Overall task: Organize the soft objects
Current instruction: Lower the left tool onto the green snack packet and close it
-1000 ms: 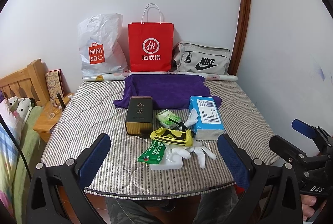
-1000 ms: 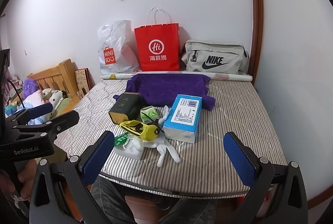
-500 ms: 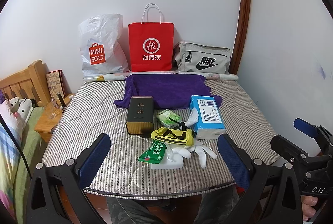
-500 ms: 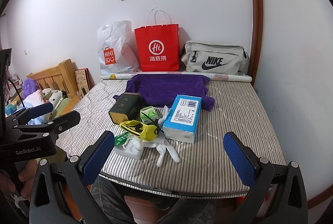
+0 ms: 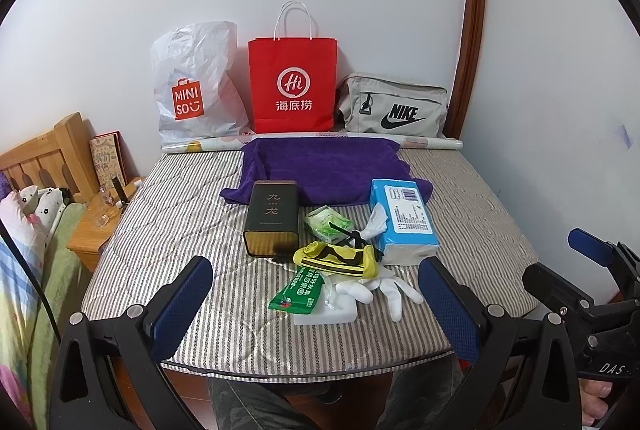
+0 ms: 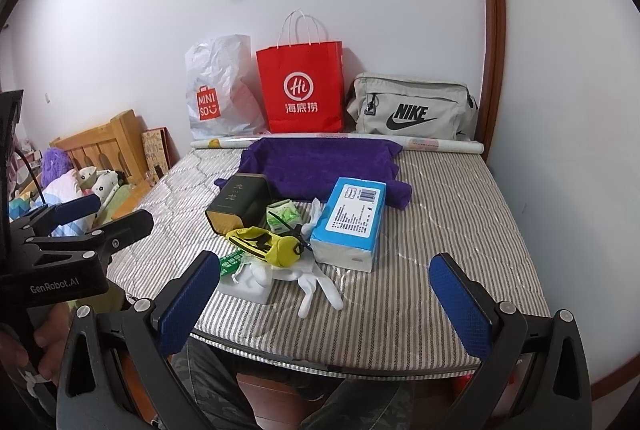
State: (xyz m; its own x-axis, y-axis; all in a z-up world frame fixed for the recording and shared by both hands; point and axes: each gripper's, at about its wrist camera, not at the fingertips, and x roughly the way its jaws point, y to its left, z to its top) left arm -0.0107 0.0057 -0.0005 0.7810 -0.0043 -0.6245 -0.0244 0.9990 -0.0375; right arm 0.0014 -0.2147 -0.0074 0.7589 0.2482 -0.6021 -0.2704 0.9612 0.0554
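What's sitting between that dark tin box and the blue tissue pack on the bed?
In the left wrist view, a small green-and-white packet lies between the dark rectangular tin box and the blue tissue pack.

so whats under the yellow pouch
The yellow pouch lies across a green packet and white gloves, which rest on a white block. What lies directly beneath its middle is covered.

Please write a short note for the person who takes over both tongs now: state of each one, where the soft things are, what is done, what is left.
Left tongs: open, empty, hovering short of the pile.
Right tongs: open, empty.
Soft things: purple towel spread at the back of the mattress; yellow sock, white gloves and blue tissue pack clustered at the front, beside the dark tin.
Done: nothing visibly.
Left: all sorting.
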